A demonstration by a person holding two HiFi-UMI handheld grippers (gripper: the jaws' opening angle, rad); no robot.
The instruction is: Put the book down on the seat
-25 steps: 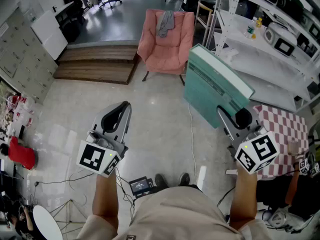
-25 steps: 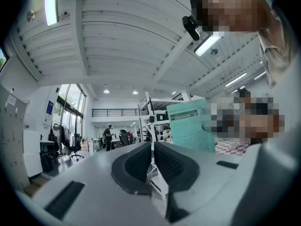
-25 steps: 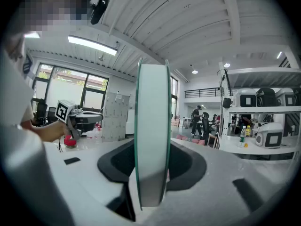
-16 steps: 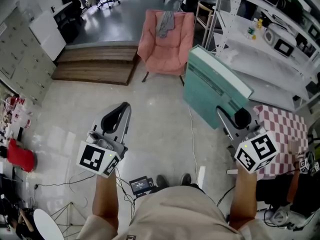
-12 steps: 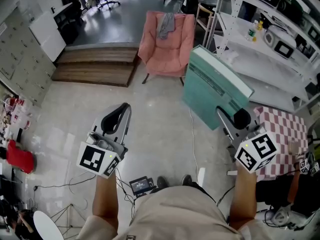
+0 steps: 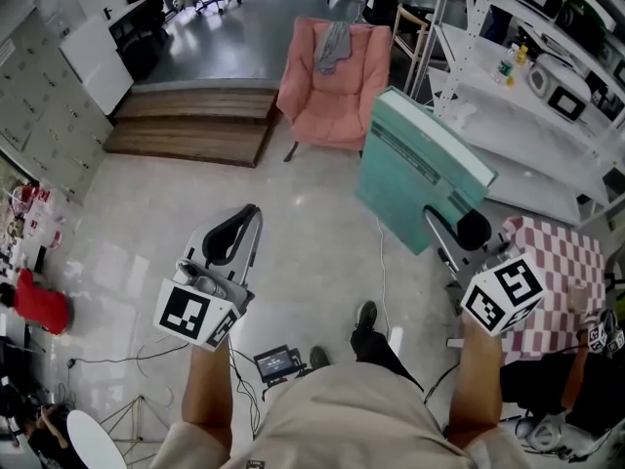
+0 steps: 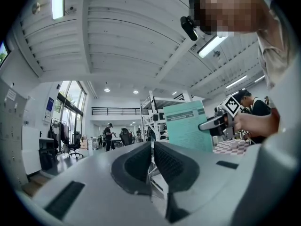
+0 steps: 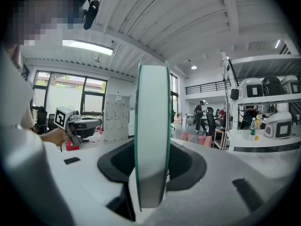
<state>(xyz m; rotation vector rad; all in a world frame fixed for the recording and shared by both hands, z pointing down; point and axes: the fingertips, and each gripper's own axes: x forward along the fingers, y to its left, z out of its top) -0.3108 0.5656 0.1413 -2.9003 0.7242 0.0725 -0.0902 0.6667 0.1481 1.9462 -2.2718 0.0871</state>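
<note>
The right gripper (image 6: 452,225) is clamping the teal book (image 6: 420,169) by its lower edge. Its two dark pads are pressing on the covers from either side, and in the right gripper view the pale page edge is standing upright between them. The book is hanging in the air, tilted, with its broad teal cover facing the head camera (the white page block is showing along the top edge). It is sitting above the concrete floor (image 6: 312,223) and in front of the white shelving (image 6: 508,96).

The pink armchair (image 6: 332,86) is standing farther off across the floor, beyond the book. A grey cloth (image 6: 332,45) is draping over its backrest, and the seat (image 6: 327,120) is facing the person. A low wooden platform (image 6: 190,125) is lying to the chair's left.

The left gripper (image 6: 242,221) is hovering over the floor on the person's left, well apart from the book. Its jaws are resting together with nothing between them. A red-and-white checked cloth (image 6: 557,262) is showing just beside the right gripper's marker cube.
</note>
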